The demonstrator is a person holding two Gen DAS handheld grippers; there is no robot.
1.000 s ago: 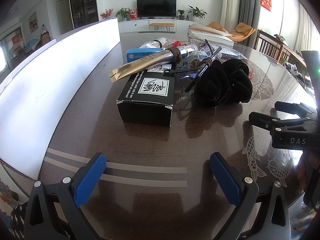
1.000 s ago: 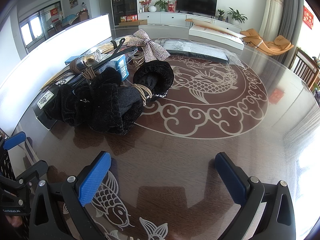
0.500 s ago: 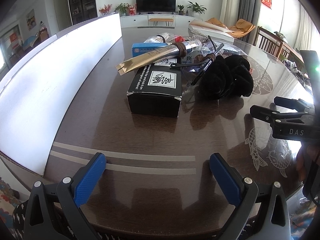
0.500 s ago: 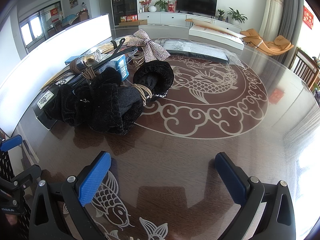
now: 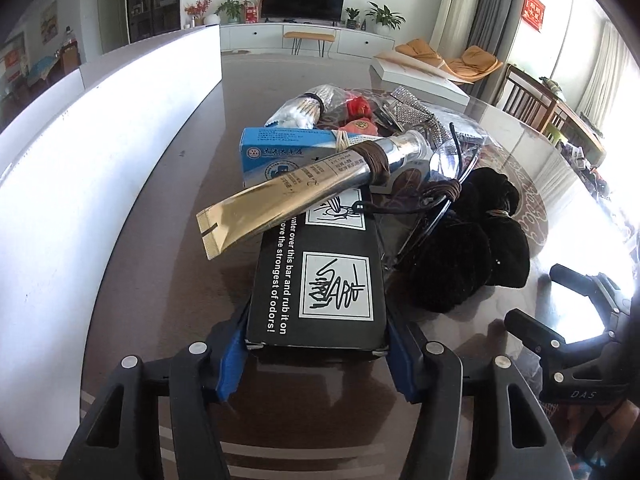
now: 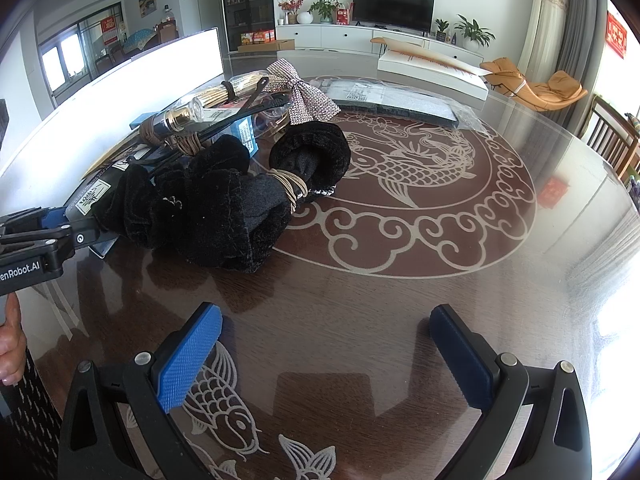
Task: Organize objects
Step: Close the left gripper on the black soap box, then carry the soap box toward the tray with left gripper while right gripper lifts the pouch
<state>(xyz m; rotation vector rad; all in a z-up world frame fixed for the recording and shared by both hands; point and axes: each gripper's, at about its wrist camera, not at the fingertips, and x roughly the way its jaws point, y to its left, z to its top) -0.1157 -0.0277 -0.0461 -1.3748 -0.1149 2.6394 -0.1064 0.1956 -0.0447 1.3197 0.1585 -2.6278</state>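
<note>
Now the box (image 5: 320, 280) is flanked by left hand-held gripper (image 5: 316, 354) pads w/ contact unclear; right hand-held gripper (image 6: 326, 354) is held level, spread apart, over worktop (image 6: 360, 288).

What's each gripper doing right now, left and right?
Left gripper: fingers around the black box, contact unclear.
Right gripper: open, holding nothing.
</note>
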